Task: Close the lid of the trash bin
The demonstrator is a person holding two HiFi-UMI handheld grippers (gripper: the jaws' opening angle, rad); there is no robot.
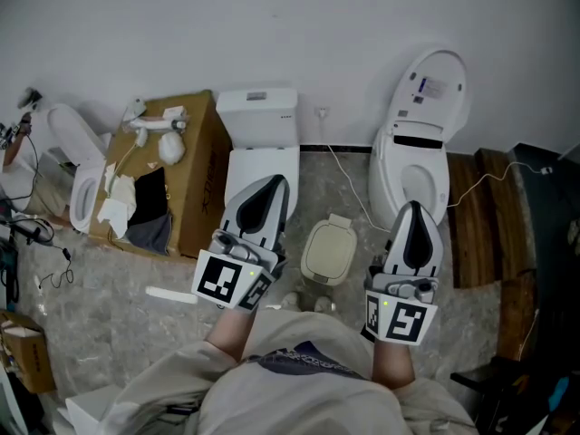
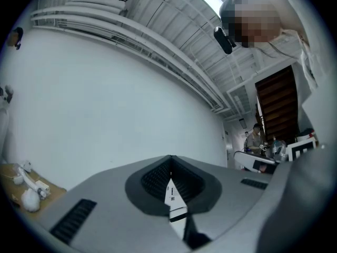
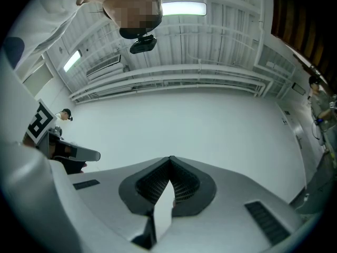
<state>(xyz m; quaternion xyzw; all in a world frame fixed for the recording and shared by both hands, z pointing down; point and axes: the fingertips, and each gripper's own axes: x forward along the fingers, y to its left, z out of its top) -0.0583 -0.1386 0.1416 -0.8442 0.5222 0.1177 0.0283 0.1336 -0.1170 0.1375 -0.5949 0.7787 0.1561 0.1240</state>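
Trash bin (image 1: pixel 328 250) stands between left gripper (image 1: pixel 275 182) and right gripper (image 1: pixel 412 206), outside their jaws

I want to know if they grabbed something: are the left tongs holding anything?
No, the left tongs are pressed shut together, with nothing caught between them.

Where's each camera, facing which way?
Head view: on person's head, facing down at small beige lidded trash bin, left hand-held gripper, right hand-held gripper.
Left gripper view: on its hand-held gripper, tilted up at plain white wall; shut jaws show.
Right gripper view: likewise, own shut jaws.
Gripper views share: wall, ribbed white ceiling.
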